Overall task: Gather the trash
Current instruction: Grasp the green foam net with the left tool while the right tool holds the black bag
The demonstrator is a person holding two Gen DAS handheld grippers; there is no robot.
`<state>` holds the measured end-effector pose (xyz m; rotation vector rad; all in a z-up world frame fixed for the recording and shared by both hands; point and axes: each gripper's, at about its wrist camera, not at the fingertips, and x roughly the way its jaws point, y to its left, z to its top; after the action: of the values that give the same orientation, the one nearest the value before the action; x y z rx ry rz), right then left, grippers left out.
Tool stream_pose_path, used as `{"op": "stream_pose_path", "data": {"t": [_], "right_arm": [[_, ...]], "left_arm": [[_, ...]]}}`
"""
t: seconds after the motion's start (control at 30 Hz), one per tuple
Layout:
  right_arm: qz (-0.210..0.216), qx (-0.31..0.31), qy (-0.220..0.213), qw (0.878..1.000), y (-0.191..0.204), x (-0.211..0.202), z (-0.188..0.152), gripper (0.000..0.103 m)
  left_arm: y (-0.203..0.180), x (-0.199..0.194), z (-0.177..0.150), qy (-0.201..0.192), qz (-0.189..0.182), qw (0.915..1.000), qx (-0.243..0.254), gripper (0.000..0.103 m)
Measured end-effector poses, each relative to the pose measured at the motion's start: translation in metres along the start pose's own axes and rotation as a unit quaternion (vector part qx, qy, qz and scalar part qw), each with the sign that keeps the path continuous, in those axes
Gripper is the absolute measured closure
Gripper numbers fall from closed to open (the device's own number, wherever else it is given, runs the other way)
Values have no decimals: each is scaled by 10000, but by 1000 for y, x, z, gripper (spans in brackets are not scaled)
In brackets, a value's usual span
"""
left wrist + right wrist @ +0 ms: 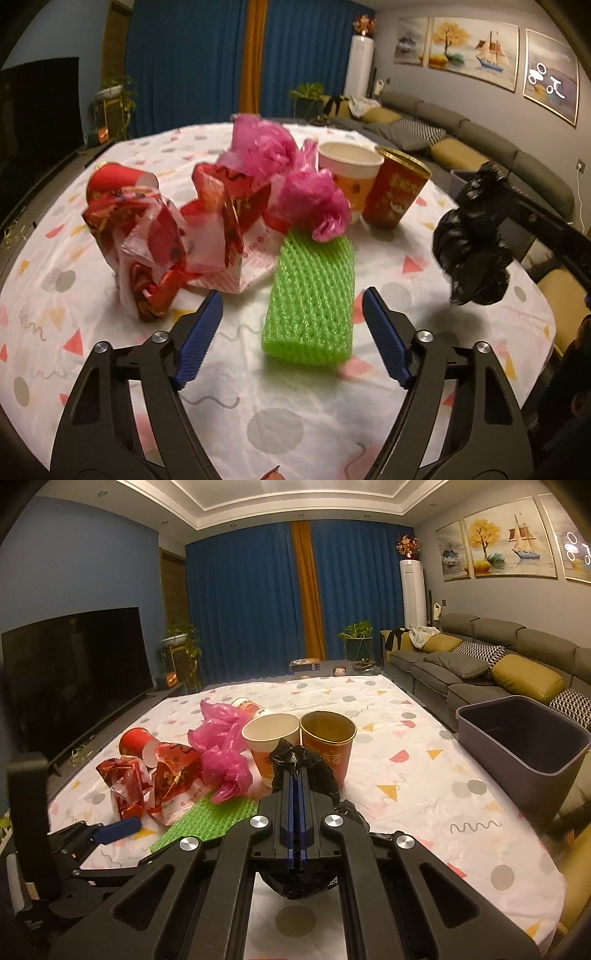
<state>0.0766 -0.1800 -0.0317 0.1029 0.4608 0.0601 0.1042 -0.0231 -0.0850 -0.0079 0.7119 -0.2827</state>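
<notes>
A: Trash, main item: crumpled black plastic bag, pinched between the pads of the right gripper, jaws clamped tight on it. Bag is lifted clear of the tablecloth; left wrist view shows it hanging in the air at the right with its shadow below.

B: Left gripper?

A: Jaws apart, nothing pressed between the blue pads. The near end of the green foam net sleeve lies between the fingertips, flat on the cloth, untouched by either pad.

B: Rest of the pile?

A: Beyond the sleeve: pink plastic bag, bunched, its tip resting on the sleeve's far end. Left of that, a red-and-white printed paper bag and crumpled red foil wrappers. A red paper cup lies on its side at far left.

B: Upright items?

A: Two cups side by side, touching: white-rimmed paper cup and red cup with gold rim, both standing behind the pink bag.

B: Bin?

A: Grey plastic bin at the table's right edge, open top, beside the sofa. Contents not visible.
</notes>
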Motion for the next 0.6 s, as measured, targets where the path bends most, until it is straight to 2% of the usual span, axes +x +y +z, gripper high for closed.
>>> {"op": "stream_pose_path", "data": {"t": [0.13,0.3,0.43,0.53,0.6], "right_arm": [[-27,13,-3,10000,-4,-2,0,100],[-46,7,-10,10000,-5,-5,0,100],[-52,22,-5,10000,-5,-6,0,100],[-46,14,-6,10000,-6,-7,0,100],[-47,-5,-7,10000,-5,-8,0,100]], "left_arm": [[1,10,-2,261,-27,9996,-62,38],[1,24,-3,601,-185,9980,-109,58],[-1,27,-4,637,-302,9975,-105,69],[2,25,-4,593,-385,9974,-165,84],[3,23,-5,546,-438,9974,-173,89]]}}
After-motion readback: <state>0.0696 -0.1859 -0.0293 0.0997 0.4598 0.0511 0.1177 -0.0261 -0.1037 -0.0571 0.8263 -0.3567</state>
